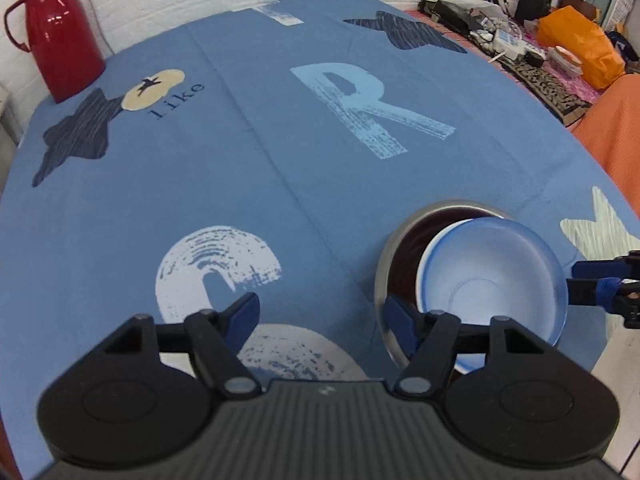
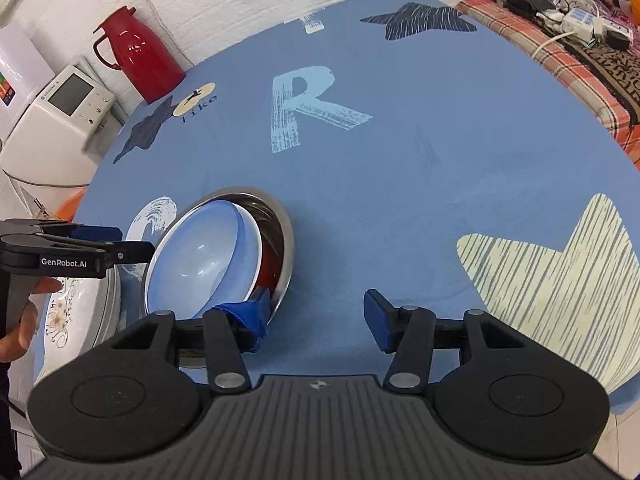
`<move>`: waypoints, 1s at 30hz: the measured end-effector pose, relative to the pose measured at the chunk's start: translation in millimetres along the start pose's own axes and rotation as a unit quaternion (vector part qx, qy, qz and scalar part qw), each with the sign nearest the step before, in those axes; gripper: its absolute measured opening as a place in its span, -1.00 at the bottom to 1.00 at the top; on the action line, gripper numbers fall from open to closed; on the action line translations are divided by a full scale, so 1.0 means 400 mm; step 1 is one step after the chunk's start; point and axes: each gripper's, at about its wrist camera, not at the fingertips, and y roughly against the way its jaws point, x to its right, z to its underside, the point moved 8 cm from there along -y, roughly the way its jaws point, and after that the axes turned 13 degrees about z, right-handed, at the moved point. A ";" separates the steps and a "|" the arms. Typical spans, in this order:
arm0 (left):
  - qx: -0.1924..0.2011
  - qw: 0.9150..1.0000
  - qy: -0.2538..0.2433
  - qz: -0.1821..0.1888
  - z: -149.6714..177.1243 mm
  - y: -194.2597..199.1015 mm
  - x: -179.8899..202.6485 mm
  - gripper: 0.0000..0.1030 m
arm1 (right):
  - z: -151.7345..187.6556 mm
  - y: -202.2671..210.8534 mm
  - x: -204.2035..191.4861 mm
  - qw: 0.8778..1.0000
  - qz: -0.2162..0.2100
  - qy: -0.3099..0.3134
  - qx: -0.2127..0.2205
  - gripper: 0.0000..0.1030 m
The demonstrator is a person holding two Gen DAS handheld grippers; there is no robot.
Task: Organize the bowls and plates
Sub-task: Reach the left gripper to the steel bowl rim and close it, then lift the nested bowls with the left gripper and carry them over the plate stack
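Note:
A shallow blue-and-white bowl [image 1: 492, 276] [image 2: 200, 264] leans tilted inside a steel bowl [image 1: 384, 264] [image 2: 282, 240] on the blue tablecloth. My left gripper [image 1: 322, 316] [image 2: 120, 240] is open, and its right finger sits at the steel bowl's near rim. My right gripper [image 2: 318, 312] [image 1: 588, 282] is open too; its taped left finger lies against the rim beside the blue bowl. Neither holds anything. At the table's left edge in the right wrist view lies a white floral plate [image 2: 60, 320] with a steel rim around it.
A red thermos jug [image 1: 60, 36] [image 2: 144, 60] stands at the far left corner by the wall. A white appliance [image 2: 60, 120] sits off the table's left side. Cluttered bedding, cables and an orange bag [image 1: 576, 44] lie beyond the right edge. A hand [image 2: 24, 320] holds the left gripper.

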 end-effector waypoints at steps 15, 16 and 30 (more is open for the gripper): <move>0.004 0.996 0.031 0.078 0.018 -0.047 -0.034 0.32 | -0.029 -0.073 -0.003 0.999 0.032 -0.003 -0.037 -0.07; 0.004 0.996 0.035 0.082 0.020 -0.048 -0.036 0.32 | -0.028 -0.071 -0.005 0.999 0.037 0.009 -0.030 -0.02; 0.015 0.990 0.052 0.128 0.033 -0.039 0.005 -0.71 | -0.022 -0.070 -0.017 0.999 0.022 -0.001 -0.046 -0.26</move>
